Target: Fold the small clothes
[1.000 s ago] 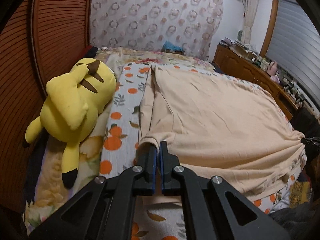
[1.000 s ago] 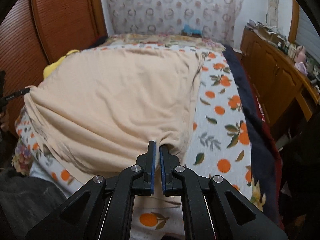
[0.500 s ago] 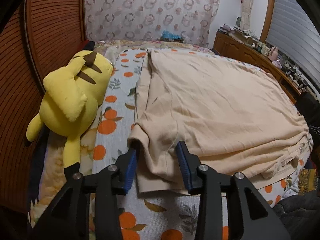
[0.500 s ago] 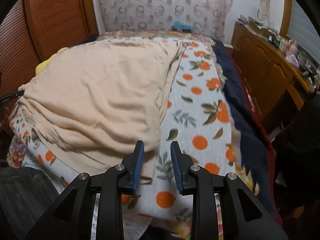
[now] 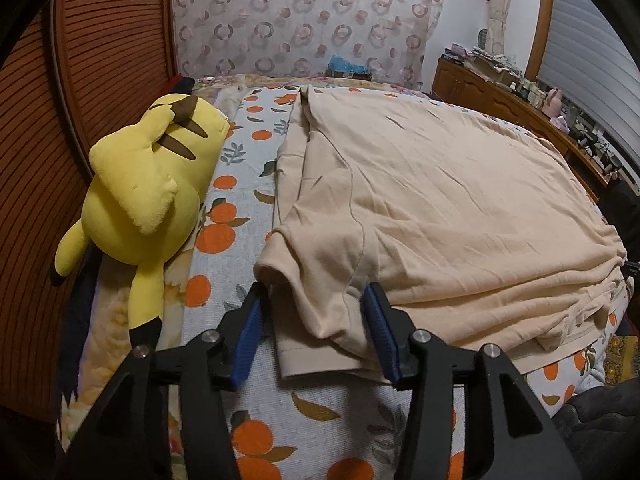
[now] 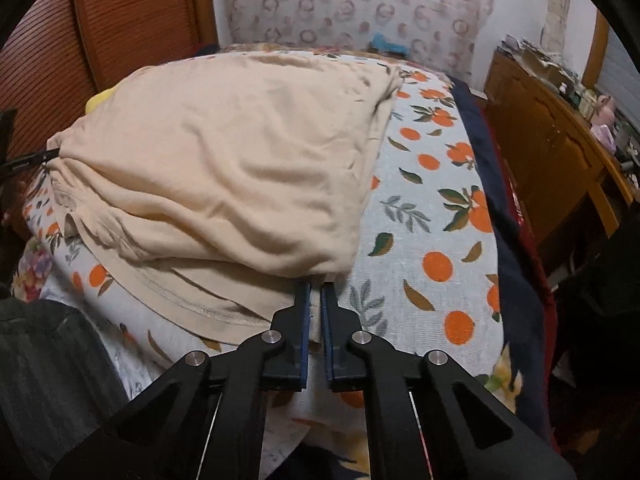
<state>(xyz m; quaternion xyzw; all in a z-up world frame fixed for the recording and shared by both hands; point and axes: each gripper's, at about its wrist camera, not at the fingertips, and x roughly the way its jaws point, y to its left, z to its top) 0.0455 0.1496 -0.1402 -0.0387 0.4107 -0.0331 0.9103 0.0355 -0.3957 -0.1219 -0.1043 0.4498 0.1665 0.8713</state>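
A peach T-shirt (image 5: 440, 200) lies folded over itself on the orange-print bedsheet (image 5: 224, 280). Its short sleeve (image 5: 320, 264) rests flat between the fingers of my left gripper (image 5: 315, 294). Those jaws are opening, and the blue pads (image 5: 248, 328) stand clear of the cloth on both sides. In the right wrist view the same T-shirt (image 6: 224, 160) bulges in loose folds. My right gripper (image 6: 316, 286) is shut, its tips pinching the near corner of the folded top layer. The lower hem (image 6: 192, 304) lies spread beneath that layer.
A yellow plush toy (image 5: 148, 184) lies along the left side of the bed against a slatted wooden panel (image 5: 100, 60). A dark blanket (image 6: 492, 184) edges the bed's right side. Beyond it stands a cluttered wooden dresser (image 6: 540, 152). A patterned curtain (image 5: 304, 20) hangs behind.
My left jaws went from shut on the sleeve to wide apart, and the sleeve now lies on the bed. My right jaws opened, then closed again on the shirt's folded corner.
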